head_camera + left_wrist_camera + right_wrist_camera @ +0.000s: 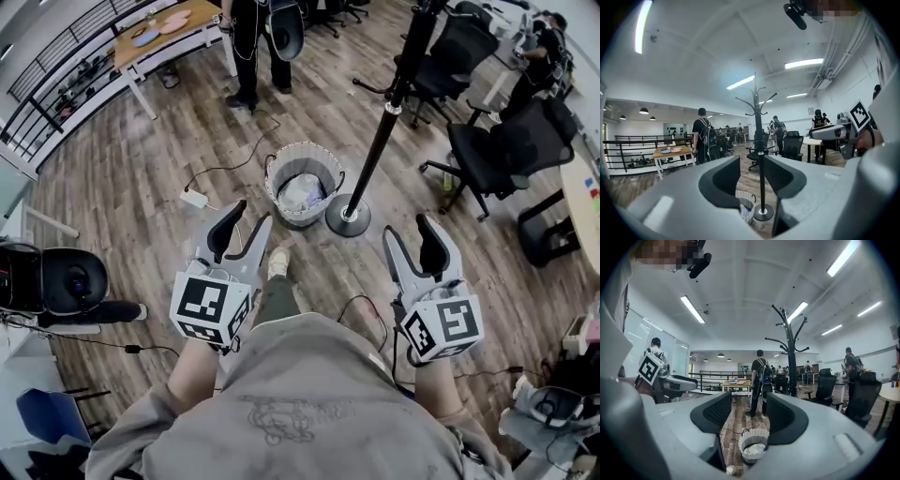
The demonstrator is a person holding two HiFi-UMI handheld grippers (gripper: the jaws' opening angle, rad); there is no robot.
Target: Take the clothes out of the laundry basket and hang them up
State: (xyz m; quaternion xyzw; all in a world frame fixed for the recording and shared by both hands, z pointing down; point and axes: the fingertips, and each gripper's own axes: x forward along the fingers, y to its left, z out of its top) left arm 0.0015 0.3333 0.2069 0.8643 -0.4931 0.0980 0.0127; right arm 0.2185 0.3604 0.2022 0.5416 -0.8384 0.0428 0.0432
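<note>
Nearby, office chairs [489, 148] crowd the coat stand [388, 114] beside the basket [275, 186].

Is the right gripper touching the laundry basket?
Apart. The right gripper view shows the right gripper with open, empty jaws, and the laundry basket standing on the floor well beyond them.

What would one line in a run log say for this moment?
stage: not started | left claw: open, empty | right claw: open, empty | clothes: in basket | coat stand: bare
</note>
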